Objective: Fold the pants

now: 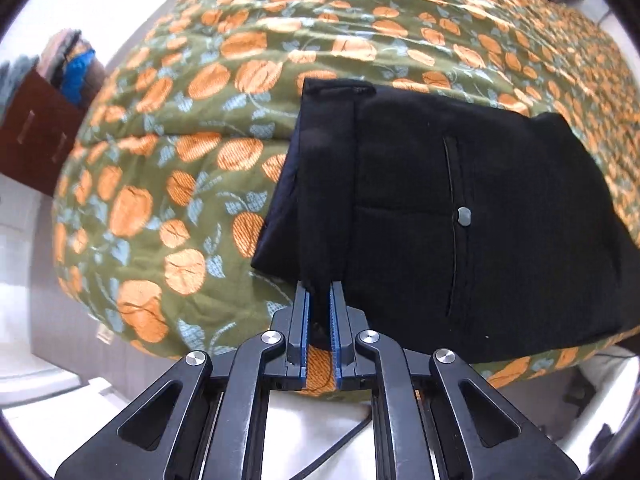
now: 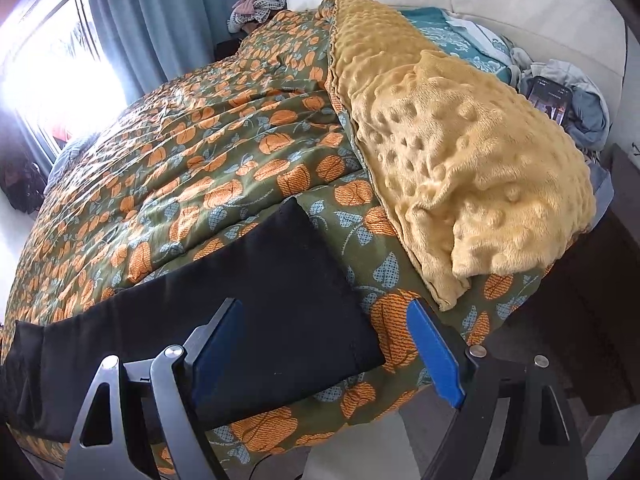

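Black pants lie on a green quilt with orange pumpkins, near the bed's front edge. A back pocket with a grey button faces up. My left gripper is shut on the pants' waistband edge, which stands up between the blue pads. In the right wrist view the pants' leg end lies flat across the quilt. My right gripper is open and empty, its jaws spread wide just above the leg end.
A yellow dimpled blanket is bunched at the right of the bed. A phone and loose clothes lie by the headboard. A brown cabinet with stacked clothes stands left of the bed. Curtains and a bright window are beyond.
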{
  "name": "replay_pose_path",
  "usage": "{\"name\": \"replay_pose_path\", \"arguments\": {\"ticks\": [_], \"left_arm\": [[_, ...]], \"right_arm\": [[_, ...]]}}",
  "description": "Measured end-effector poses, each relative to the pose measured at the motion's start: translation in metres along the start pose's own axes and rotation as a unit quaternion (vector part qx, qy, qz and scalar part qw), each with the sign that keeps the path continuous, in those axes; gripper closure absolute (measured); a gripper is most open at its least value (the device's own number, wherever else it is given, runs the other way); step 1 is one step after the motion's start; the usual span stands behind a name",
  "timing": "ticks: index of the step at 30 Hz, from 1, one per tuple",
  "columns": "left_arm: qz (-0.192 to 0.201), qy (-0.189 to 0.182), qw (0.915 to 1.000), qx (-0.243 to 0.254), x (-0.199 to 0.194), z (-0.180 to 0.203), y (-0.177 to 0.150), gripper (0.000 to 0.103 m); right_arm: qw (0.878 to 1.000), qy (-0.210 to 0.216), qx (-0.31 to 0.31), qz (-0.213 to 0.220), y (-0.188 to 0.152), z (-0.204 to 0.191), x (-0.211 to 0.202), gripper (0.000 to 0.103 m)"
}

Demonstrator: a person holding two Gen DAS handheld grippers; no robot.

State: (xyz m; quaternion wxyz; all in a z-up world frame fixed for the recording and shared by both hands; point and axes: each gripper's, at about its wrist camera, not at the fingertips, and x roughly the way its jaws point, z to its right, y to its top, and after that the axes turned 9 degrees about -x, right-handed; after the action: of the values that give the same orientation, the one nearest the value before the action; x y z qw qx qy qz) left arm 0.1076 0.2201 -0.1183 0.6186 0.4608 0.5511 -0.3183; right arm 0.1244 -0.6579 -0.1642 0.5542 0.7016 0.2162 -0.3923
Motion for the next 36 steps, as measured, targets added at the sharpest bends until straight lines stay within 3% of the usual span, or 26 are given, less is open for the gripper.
{"name": "replay_pose_path", "arguments": {"ticks": [5,9,13,17,20,23,25,26,27,32,33,36], "left_arm": [[0.089,0.091,0.9906,0.048,-0.035,0.025,0.012,0.097],[0.063,0.111,0.9913,0.032,-0.010,0.014,0.018,0.097],[0.060,0.137,0.9885,0.025,0.018,0.014,0.019,0.097],[0.062,0.146,0.9873,0.007,0.022,0.007,0.014,0.098],[0.064,0.141,0.9880,0.006,0.020,0.005,0.009,0.096],[0.073,0.133,0.9883,0.004,0.004,0.006,0.004,0.084],[0.093,0.128,0.9873,-0.011,-0.017,0.006,-0.002,0.060],[0.111,0.125,0.9858,-0.014,-0.029,0.010,-0.006,0.039],[0.135,0.119,0.9836,-0.010,-0.042,0.018,-0.010,0.032],[0.193,0.031,0.9789,0.060,-0.067,0.094,-0.011,0.029],[0.196,0.016,0.9773,0.080,-0.061,0.116,-0.007,0.028],[0.187,0.022,0.9784,0.085,-0.024,0.151,0.012,0.028]], "right_arm": [[1.000,-0.005,-0.003,0.002,0.000,-0.001,-0.001,0.020],[1.000,-0.005,-0.005,0.002,0.000,-0.001,-0.001,0.020],[1.000,-0.008,-0.012,0.002,0.000,-0.003,-0.002,0.020],[1.000,-0.006,-0.017,-0.003,0.000,-0.004,0.000,0.020],[1.000,-0.003,-0.017,-0.004,0.000,-0.004,0.001,0.020],[1.000,0.008,-0.023,-0.002,0.004,-0.006,-0.002,0.020],[0.999,0.008,-0.033,0.013,0.010,-0.008,-0.012,0.020],[0.999,0.005,-0.039,0.021,0.013,-0.009,-0.018,0.020],[0.999,0.002,-0.043,0.030,0.017,-0.009,-0.024,0.020],[0.997,0.014,-0.061,0.039,0.038,-0.010,-0.031,0.014],[0.996,0.034,-0.071,0.037,0.043,-0.017,-0.027,0.014],[0.988,0.105,-0.116,0.006,0.050,-0.047,-0.007,0.014]]}}
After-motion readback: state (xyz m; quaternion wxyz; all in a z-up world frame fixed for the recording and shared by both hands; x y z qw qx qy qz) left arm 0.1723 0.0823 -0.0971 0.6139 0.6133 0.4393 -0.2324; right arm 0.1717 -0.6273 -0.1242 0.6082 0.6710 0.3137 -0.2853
